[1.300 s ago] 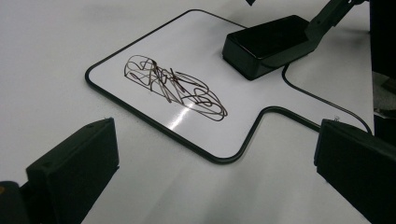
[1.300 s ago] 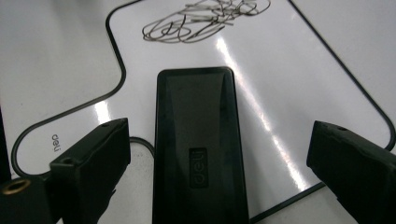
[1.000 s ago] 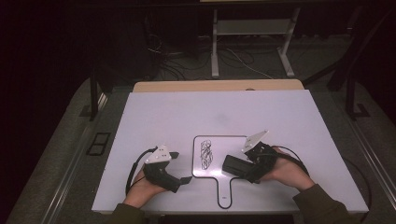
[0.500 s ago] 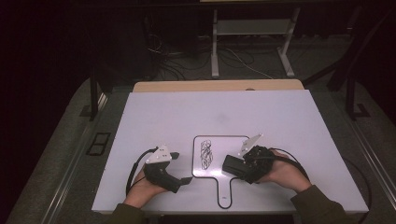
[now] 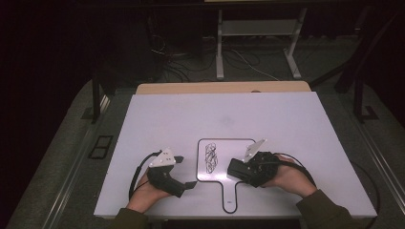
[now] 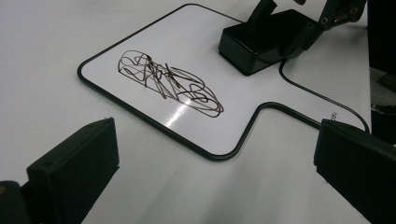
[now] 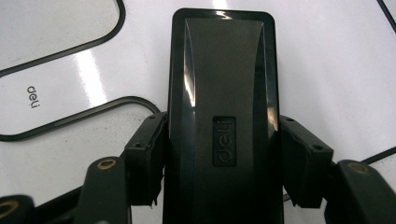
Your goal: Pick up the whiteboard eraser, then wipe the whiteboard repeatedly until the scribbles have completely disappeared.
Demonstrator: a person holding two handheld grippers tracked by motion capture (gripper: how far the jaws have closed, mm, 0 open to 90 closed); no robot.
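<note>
A small white board [image 5: 239,149] with a black rim and a handle lies at the table's front. A dark scribble [image 5: 211,158] marks its left half. A black eraser [image 5: 237,169] rests on the board's right lower corner. My right gripper [image 5: 246,171] has just been closing and is now shut on it; in the right gripper view both pads [image 7: 147,149] press the sides of the eraser [image 7: 222,93]. My left gripper [image 5: 185,171] sits left of the board, open and holding nothing. In the left gripper view its jaws stand wide apart before the scribble [image 6: 168,84].
The white table top [image 5: 215,114] stretches far beyond the board. A wooden strip [image 5: 224,88] runs along its far edge. Cables [image 5: 136,174] trail from both grippers near the front edge. Beyond the table, a dark floor holds a metal stand [image 5: 258,28] and wires.
The right gripper's jaws have closed onto the eraser and the hand has edged slightly left. The left hand and the board have not moved.
</note>
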